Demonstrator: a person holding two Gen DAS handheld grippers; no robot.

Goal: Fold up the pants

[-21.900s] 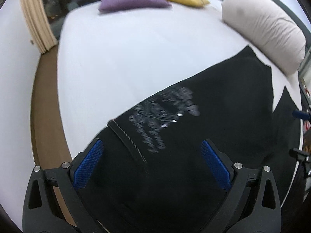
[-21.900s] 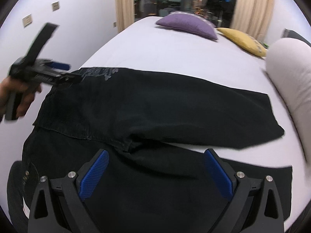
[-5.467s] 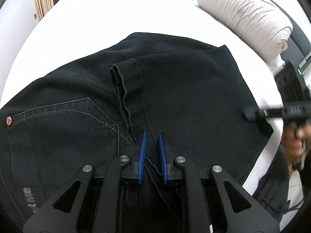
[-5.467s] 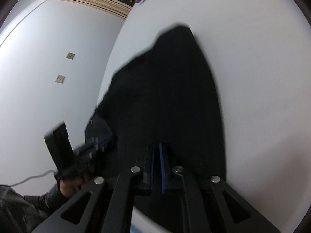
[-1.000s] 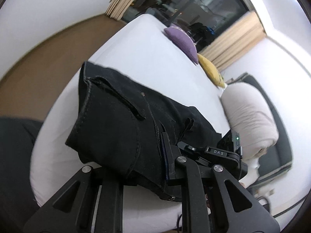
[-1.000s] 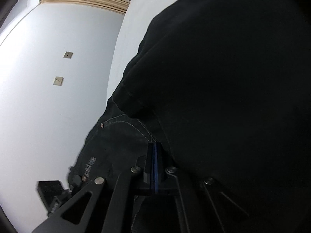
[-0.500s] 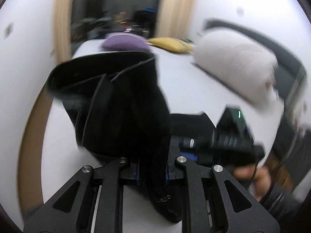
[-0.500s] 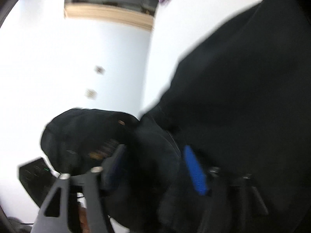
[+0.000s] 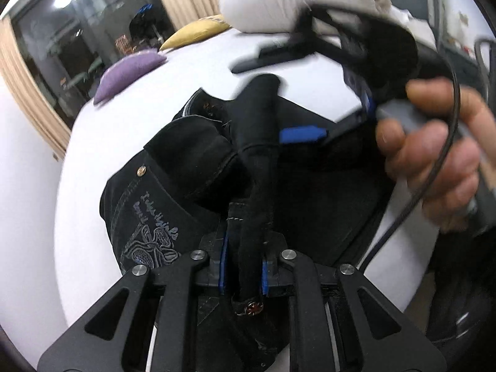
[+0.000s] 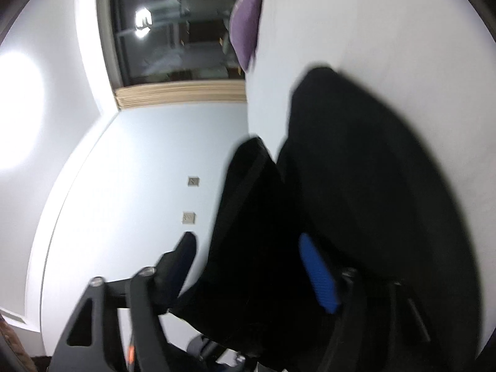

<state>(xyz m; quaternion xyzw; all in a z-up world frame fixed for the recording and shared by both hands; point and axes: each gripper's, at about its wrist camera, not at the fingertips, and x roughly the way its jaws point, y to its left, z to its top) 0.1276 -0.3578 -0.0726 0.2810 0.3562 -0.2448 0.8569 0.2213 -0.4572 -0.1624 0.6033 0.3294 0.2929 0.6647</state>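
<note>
left gripper (image 9: 242, 271) clamped on a bunched ridge of the black pants (image 9: 173, 167), pants heaped mid-bed (image 9: 102, 130), right gripper (image 10: 248, 266) spread wide at 2 o'clock, purple pillow (image 9: 128, 73) at 11

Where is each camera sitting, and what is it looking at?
Left wrist: sits on the left gripper, shut on the pants, looking across the bed to the pillows; the right hand and right gripper show.
Right wrist: sits on the right gripper, open around the pants, tilted sideways toward the wall and window.
Both show the pants, the bed and the purple pillow.
</note>
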